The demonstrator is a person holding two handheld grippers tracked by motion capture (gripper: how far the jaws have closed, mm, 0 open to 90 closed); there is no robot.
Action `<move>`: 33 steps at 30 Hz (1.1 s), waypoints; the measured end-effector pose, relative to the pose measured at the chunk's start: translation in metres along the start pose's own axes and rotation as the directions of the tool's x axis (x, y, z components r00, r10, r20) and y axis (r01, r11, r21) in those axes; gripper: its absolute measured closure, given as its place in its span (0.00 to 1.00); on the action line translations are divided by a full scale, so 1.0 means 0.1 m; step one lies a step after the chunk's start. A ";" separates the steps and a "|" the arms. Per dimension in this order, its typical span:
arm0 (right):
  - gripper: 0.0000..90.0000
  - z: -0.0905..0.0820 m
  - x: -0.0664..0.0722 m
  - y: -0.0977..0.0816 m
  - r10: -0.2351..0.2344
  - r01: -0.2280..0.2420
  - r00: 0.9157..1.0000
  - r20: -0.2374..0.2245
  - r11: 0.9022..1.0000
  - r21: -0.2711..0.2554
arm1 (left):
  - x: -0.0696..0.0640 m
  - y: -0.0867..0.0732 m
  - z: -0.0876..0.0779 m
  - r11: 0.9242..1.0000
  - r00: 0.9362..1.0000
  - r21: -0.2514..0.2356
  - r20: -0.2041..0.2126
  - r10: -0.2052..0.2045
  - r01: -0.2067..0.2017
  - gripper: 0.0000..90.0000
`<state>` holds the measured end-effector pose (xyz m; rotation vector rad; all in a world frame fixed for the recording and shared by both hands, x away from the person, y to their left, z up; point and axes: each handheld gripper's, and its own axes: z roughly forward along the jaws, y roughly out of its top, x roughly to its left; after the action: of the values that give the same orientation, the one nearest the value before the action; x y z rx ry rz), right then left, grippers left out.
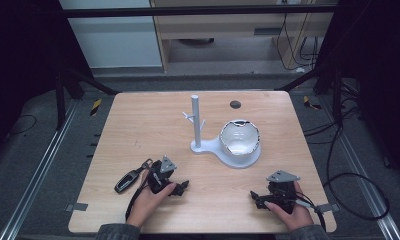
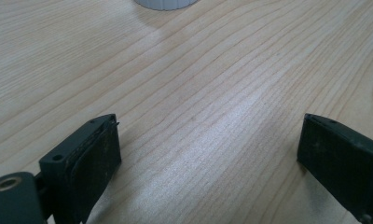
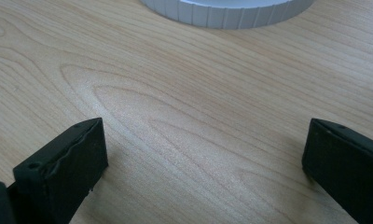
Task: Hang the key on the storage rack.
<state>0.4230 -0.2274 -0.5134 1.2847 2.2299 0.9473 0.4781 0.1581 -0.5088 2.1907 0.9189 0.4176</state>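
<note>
A white stand (image 1: 203, 147) with an upright post (image 1: 195, 120) and short pegs sits mid-table; its round base carries a white bowl (image 1: 239, 138) with a dark rim. A black car key fob (image 1: 127, 180) lies near the left front of the table. My left gripper (image 1: 180, 187) rests on the wood just right of the fob, open, jaws wide apart with bare wood between them (image 2: 208, 140). My right gripper (image 1: 258, 198) rests near the front right, open as well, nothing between its jaws (image 3: 203, 144). The stand's ribbed white edge (image 3: 226, 11) lies ahead of it.
The wooden table (image 1: 153, 125) has a dark round grommet (image 1: 235, 104) at the back. Strips of tape (image 1: 76, 206) mark the front corners. Cables trail on the floor to the right. The white stand's edge (image 2: 163, 3) peeks in at the top of the left gripper view.
</note>
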 end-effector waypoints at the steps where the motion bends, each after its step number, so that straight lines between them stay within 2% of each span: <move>1: 0.00 0.00 0.00 0.00 0.000 0.000 1.000 0.000 1.000 0.000 | 0.00 0.00 0.00 1.000 1.000 0.000 0.000 0.000 0.000 0.06; 7: 0.00 0.01 -0.02 0.01 -0.019 0.019 1.000 -0.014 1.000 -0.001 | 0.01 0.00 -0.01 1.000 1.000 0.014 0.009 0.014 -0.014 0.04; 9: 0.00 0.01 -0.02 0.01 -0.020 0.020 1.000 -0.015 1.000 -0.001 | 0.02 0.02 -0.04 0.999 1.000 0.025 -0.007 0.024 -0.024 0.05; 14: 0.00 0.01 -0.02 0.01 -0.018 0.018 1.000 -0.013 1.000 -0.001 | 0.06 0.03 -0.12 1.000 1.000 -0.008 -0.014 0.006 -0.006 0.06; 18: 0.00 0.01 -0.01 0.01 -0.011 0.011 1.000 -0.009 1.000 -0.002 | 0.13 0.03 -0.26 0.999 0.999 -0.042 -0.034 0.006 -0.007 0.06; 23: 0.00 0.01 -0.01 0.01 -0.011 0.011 1.000 -0.007 1.000 -0.002 | 0.24 0.01 -0.39 0.998 0.998 -0.064 -0.065 -0.015 0.011 0.06; 28: 0.00 0.01 -0.01 0.01 -0.009 0.009 1.000 -0.007 1.000 -0.002 | 0.41 -0.06 -0.53 0.995 0.993 -0.072 -0.098 -0.072 0.065 0.06; 30: 0.00 0.01 -0.01 0.01 -0.009 0.009 1.000 -0.006 1.000 -0.002 | 0.43 -0.07 -0.55 0.995 0.992 -0.072 -0.103 -0.074 0.067 0.06; 33: 0.00 0.01 -0.01 0.01 -0.009 0.009 1.000 -0.006 1.000 -0.002 | 0.53 -0.11 -0.64 0.994 0.988 -0.069 -0.123 -0.090 0.082 0.06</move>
<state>0.4242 -0.2274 -0.5136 1.2713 2.2371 0.9512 0.4761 0.2332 -0.4713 2.0770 1.0501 0.5413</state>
